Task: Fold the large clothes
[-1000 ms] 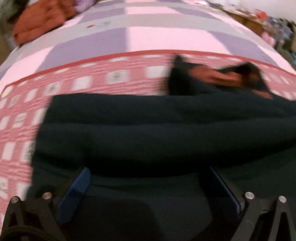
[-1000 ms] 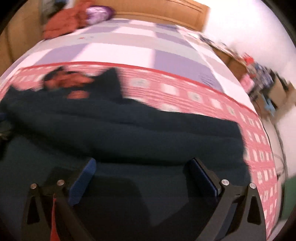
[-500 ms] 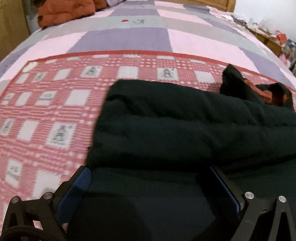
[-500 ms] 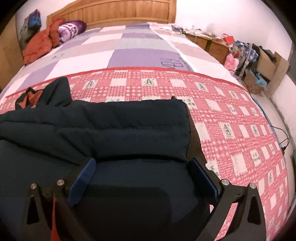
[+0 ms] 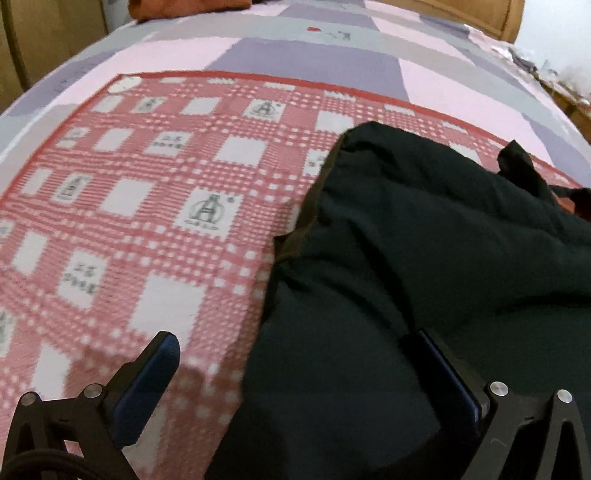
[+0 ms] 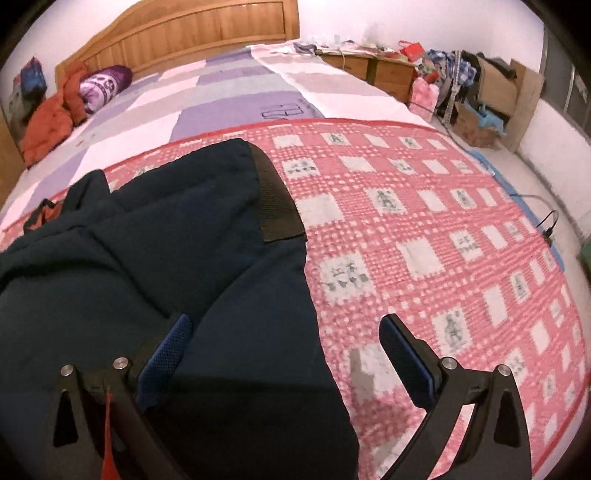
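A large dark padded jacket (image 5: 424,258) lies on the red-and-white checked blanket (image 5: 155,206), its upper part folded down in a thick roll. My left gripper (image 5: 299,362) is open over the jacket's left edge, one finger above the blanket and the other above the dark fabric. In the right wrist view the same jacket (image 6: 155,258) fills the left side, with a black ribbed band (image 6: 277,199) at its end. My right gripper (image 6: 288,343) is open over the jacket's right edge. A bit of orange lining (image 6: 44,214) shows at the far left.
The checked blanket covers the near part of a bed (image 6: 229,92) with a pink, purple and grey sheet. An orange garment (image 6: 51,118) and a purple pillow (image 6: 105,86) lie by the wooden headboard (image 6: 184,33). Nightstands (image 6: 369,70), boxes (image 6: 491,92) and a floor cable (image 6: 546,221) stand right.
Both views were filled by the jacket a second ago. The left gripper has shifted left to the jacket's left edge and the right gripper right to its right edge. Both stayed open.
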`<state>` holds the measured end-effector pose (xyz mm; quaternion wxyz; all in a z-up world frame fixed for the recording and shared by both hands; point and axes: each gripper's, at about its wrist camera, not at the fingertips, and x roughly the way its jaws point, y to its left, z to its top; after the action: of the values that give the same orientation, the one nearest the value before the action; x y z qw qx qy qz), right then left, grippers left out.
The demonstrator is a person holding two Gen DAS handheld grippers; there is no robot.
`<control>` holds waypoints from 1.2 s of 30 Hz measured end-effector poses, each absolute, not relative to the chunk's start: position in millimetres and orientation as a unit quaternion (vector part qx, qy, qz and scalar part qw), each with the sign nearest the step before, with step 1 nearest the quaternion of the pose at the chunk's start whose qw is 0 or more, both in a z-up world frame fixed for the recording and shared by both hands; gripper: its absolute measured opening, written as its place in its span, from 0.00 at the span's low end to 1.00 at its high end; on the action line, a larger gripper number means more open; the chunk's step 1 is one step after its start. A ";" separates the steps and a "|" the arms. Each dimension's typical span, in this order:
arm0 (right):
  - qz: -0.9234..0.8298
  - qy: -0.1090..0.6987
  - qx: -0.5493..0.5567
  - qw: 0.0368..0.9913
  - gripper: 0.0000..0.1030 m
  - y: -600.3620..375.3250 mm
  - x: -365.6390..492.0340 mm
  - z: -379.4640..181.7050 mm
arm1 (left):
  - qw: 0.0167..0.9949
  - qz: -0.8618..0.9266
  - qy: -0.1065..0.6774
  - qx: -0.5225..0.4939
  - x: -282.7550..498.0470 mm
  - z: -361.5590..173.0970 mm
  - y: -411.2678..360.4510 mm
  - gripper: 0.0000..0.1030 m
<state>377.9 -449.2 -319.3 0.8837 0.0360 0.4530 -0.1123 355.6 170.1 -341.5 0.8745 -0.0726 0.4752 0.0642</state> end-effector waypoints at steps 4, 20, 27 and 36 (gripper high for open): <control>-0.126 0.456 0.037 0.880 0.99 -462.0 354.4 -315.1 | 0.878 0.090 0.468 -0.050 331.0 -325.5 178.1 1.00; -0.079 0.468 0.021 0.880 0.99 -352.1 162.7 -172.8 | 0.865 0.064 0.497 -0.030 118.6 -159.0 71.9 0.99; -0.039 0.521 0.041 0.852 0.99 -272.0 90.7 -113.7 | 0.829 0.030 0.555 -0.055 75.2 -120.1 32.2 0.99; -0.012 0.545 0.065 0.836 0.99 -213.2 17.5 -52.4 | 0.846 0.029 0.532 -0.023 11.8 -49.0 24.2 0.99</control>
<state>17.5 -213.2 -52.4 0.8359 0.0647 0.5449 -0.0122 11.8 24.2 -49.0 0.8458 -0.0226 0.5323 0.0288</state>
